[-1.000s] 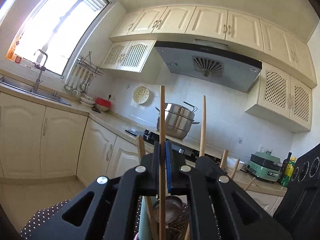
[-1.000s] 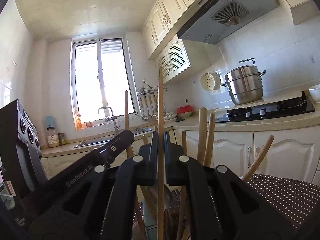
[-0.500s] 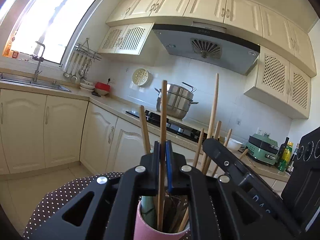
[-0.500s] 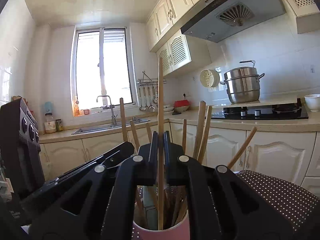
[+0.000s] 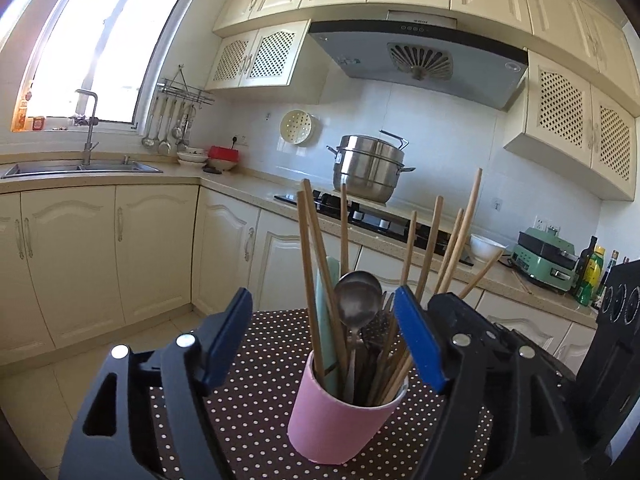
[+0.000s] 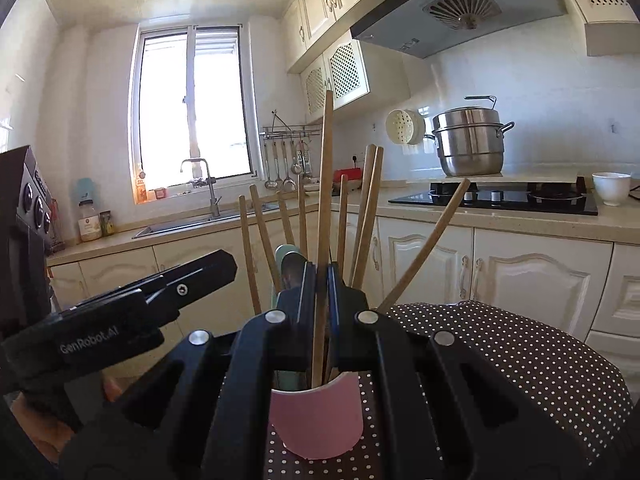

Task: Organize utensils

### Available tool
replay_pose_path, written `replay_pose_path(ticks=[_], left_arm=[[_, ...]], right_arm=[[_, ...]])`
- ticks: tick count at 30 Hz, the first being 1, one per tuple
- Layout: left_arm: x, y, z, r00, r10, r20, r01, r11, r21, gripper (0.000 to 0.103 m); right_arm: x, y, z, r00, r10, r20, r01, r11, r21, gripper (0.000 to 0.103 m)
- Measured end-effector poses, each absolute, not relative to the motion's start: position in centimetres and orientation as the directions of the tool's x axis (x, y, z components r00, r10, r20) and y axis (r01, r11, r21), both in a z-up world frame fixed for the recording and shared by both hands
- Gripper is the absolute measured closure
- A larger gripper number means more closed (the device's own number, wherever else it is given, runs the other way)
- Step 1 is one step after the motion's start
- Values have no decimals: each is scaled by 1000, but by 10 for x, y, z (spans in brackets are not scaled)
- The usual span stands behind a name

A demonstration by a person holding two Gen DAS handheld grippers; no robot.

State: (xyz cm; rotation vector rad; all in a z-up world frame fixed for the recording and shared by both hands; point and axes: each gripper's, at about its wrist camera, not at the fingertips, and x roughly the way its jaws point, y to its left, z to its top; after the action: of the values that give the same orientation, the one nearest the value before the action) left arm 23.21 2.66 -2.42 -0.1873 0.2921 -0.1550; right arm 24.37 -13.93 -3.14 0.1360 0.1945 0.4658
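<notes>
Pink cup (image 5: 339, 416) stands on the dotted tabletop (image 5: 248, 400), crowded with wooden chopsticks (image 5: 430, 240), a metal spoon (image 5: 357, 300) and a pale green utensil (image 5: 326, 320). Left tool (image 5: 324, 344) sits just in front of the cup, its blue-padded jaws opening wide with nothing pinched between them. Right tool (image 6: 320, 280) is pressed together on one long chopstick (image 6: 325, 184), upright, its lower end inside the cup.

Home kitchen for sure: cream cabinets (image 5: 152, 256), sink (image 5: 80, 168) under the window (image 5: 92, 40), range hood (image 5: 420, 60), steamer pot (image 5: 368, 168) on the stove.
</notes>
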Motion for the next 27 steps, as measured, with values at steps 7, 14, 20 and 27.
replay_pose_path(ticks=[7, 14, 20, 27], left_arm=[[222, 34, -24, 939, -93, -331, 55, 991, -122, 24], [204, 39, -13, 933, -68, -352, 38, 995, -93, 22], [180, 39, -4, 937, -65, -344, 41, 996, -78, 22], [144, 32, 12, 951, -64, -304, 51, 997, -52, 16]], right_arm=[[244, -135, -44, 865, 448, -225, -417, 892, 174, 95], [227, -140, -38, 877, 419, -234, -385, 906, 176, 49], [203, -146, -29, 890, 400, -220, -370, 914, 168, 48], [170, -156, -8, 907, 352, -231, -318, 932, 173, 42]])
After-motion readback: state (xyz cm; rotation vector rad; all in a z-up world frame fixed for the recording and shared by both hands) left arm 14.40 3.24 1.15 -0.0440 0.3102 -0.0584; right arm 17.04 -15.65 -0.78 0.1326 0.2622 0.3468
